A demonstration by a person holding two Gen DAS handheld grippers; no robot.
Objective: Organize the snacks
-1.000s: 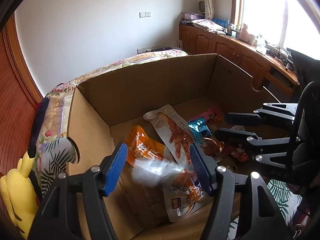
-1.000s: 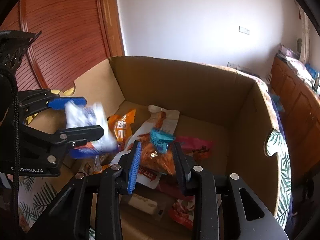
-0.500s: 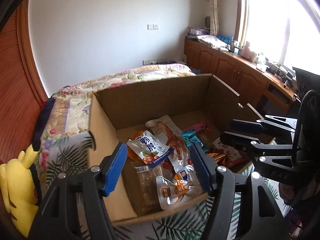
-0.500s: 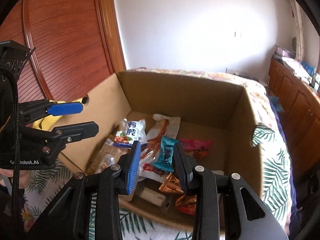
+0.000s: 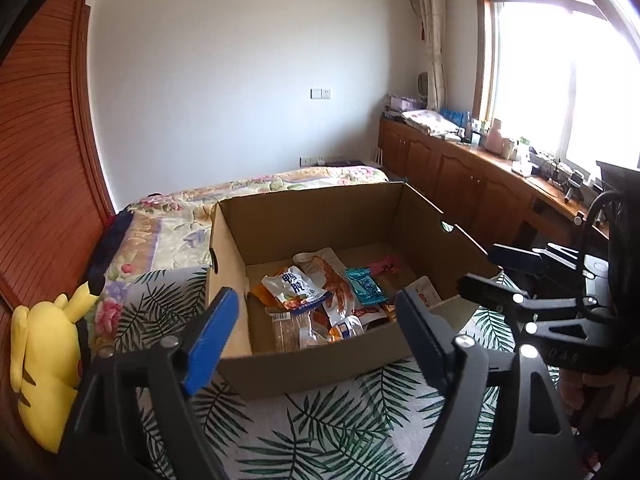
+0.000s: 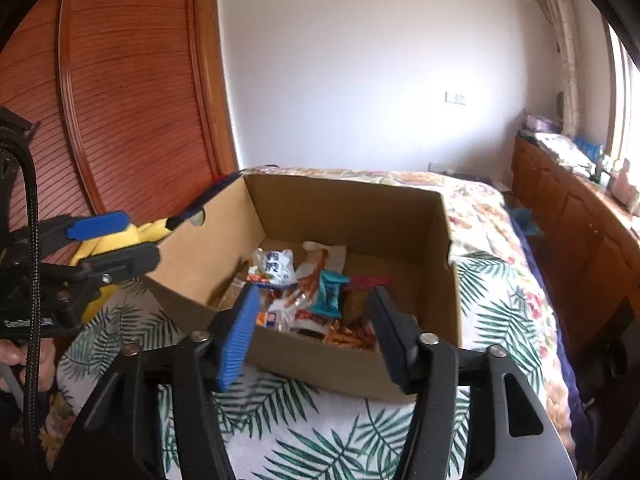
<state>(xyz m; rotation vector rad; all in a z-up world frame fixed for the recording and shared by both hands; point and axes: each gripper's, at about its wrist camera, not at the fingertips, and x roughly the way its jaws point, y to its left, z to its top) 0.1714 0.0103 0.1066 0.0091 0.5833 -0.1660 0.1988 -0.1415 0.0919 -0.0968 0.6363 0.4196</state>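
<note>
Left wrist view: the left tongs [image 5: 316,320] stand wide apart and hold nothing, and they have drawn back since a second ago, when they hung low over the snacks; now the whole open brown cardboard box [image 5: 316,364] shows beyond their tips, resting on a bed with a palm-leaf cover [image 5: 320,432]. A white snack pouch with blue lettering [image 5: 294,286], blurred between the fingers a second ago, lies on the pile inside the box beside a teal wrapped snack [image 5: 366,286]. The right tongs [image 5: 480,268] hover near the box's right wall. A yellow plush toy [image 5: 42,364] sits at the left edge of the bed.

Right wrist view: the right tongs [image 6: 312,328] are parted wide and empty; a second ago they were narrower around the teal wrapped snack [image 6: 330,294], which now lies in the cardboard box [image 6: 332,368] beyond the tips, near the white pouch [image 6: 272,266]. The left tongs [image 6: 116,236] gape at the left, outside the box wall.
</note>
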